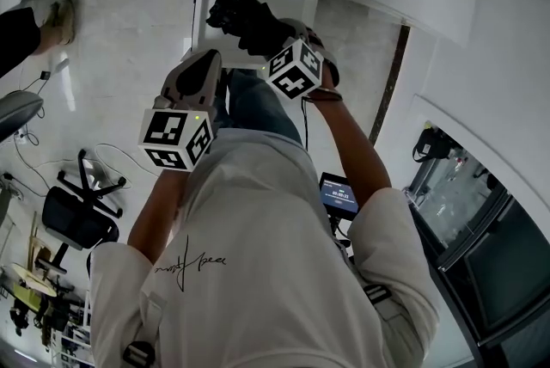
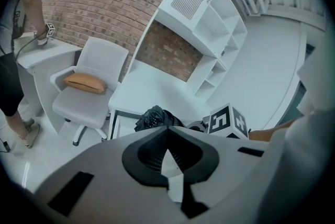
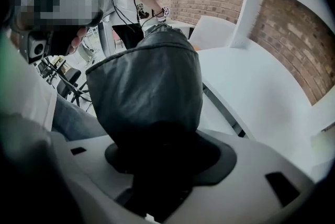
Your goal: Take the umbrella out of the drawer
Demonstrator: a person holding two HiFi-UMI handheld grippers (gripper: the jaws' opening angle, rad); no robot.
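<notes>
The folded black umbrella [image 3: 146, 87] is pinched at one end in the right gripper [image 1: 262, 39] and held up in the air over the white desk [image 2: 152, 87]. It seems clear of what looks like the open drawer [image 2: 118, 124], though that is only partly in view. The left gripper [image 2: 167, 131] has its tongs pressed together on nothing, so the lift-out looks essentially done, with at most carrying the umbrella away left.

Black umbrella [image 1: 239, 16] in right tongs [image 1: 263, 40]
</notes>
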